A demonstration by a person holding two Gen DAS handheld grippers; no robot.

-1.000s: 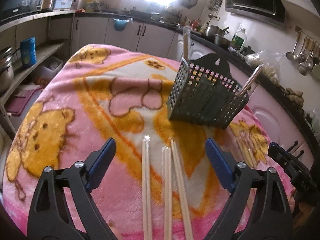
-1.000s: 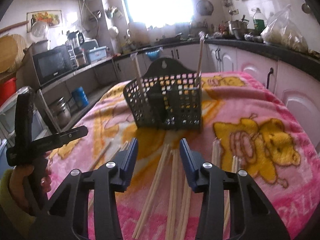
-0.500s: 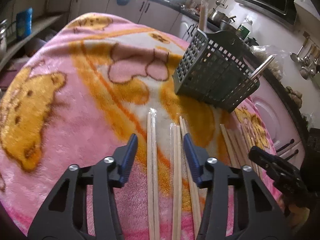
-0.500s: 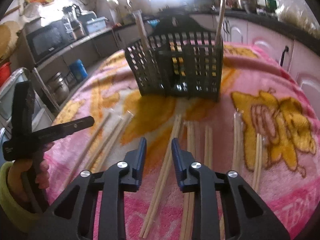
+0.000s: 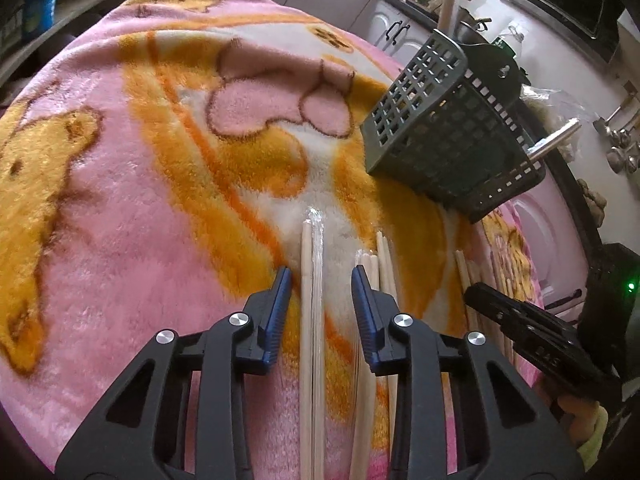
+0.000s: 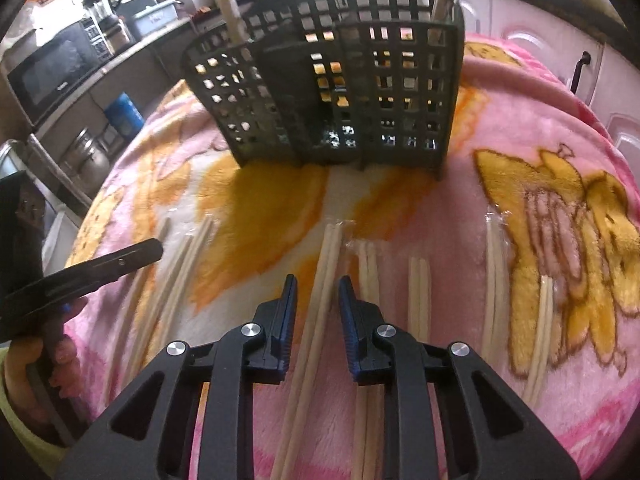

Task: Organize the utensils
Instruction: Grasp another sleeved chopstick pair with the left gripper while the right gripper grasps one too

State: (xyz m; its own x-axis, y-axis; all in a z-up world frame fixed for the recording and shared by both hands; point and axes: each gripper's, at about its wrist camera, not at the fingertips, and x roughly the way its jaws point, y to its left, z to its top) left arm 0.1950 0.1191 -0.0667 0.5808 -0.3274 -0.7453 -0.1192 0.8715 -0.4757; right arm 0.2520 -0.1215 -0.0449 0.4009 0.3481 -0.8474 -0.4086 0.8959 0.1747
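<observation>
Several pairs of pale wooden chopsticks lie side by side on a pink and orange blanket (image 5: 120, 208). My left gripper (image 5: 320, 276) is open and straddles one wrapped pair (image 5: 312, 264); another pair (image 5: 370, 258) lies just right of it. My right gripper (image 6: 317, 285) is open, low over the blanket, with a chopstick pair (image 6: 326, 264) running between its fingers. A dark green slotted utensil basket (image 6: 332, 92) stands beyond, also visible in the left wrist view as the basket (image 5: 452, 132), with chopsticks standing in it.
More chopstick pairs (image 6: 496, 276) lie to the right and others (image 6: 180, 276) to the left. A metal handle (image 5: 554, 138) sticks out of the basket. Kitchen counters and cabinets (image 6: 560, 40) ring the table. A hand (image 6: 44, 364) holds the other gripper.
Both grippers have dropped lower and moved forward over the chopsticks, and their jaws have narrowed around one pair each. The basket looms closer in both views.
</observation>
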